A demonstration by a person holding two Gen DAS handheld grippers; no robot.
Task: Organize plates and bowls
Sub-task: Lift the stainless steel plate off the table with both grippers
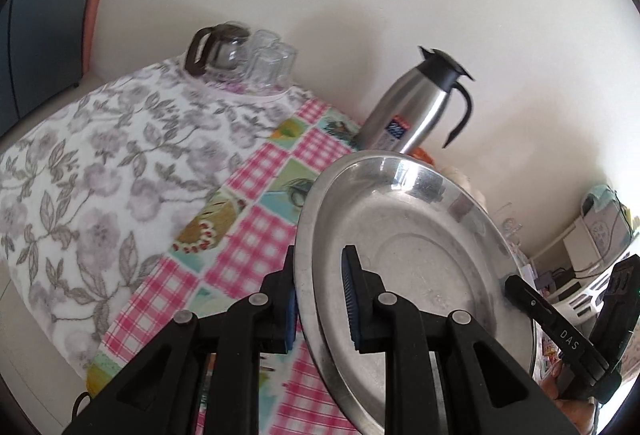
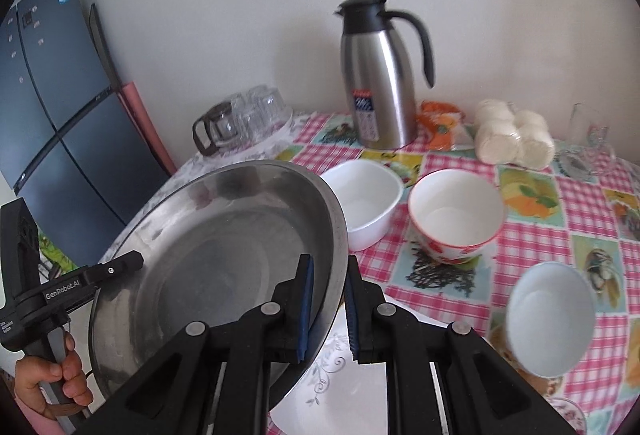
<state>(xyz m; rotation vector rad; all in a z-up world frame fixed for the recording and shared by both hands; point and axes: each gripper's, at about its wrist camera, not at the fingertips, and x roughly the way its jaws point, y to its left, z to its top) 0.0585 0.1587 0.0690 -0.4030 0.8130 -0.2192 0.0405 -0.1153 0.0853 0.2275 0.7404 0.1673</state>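
Steel plate [image 1: 412, 259]: round, shiny, scuffed, tilted; left gripper [image 1: 320, 299] and right gripper [image 2: 328, 309] both clamp its rim.

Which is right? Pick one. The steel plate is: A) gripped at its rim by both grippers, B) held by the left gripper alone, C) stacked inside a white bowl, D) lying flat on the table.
A: the left gripper and the right gripper each straddle the rim of the steel plate, which is tilted above the table.
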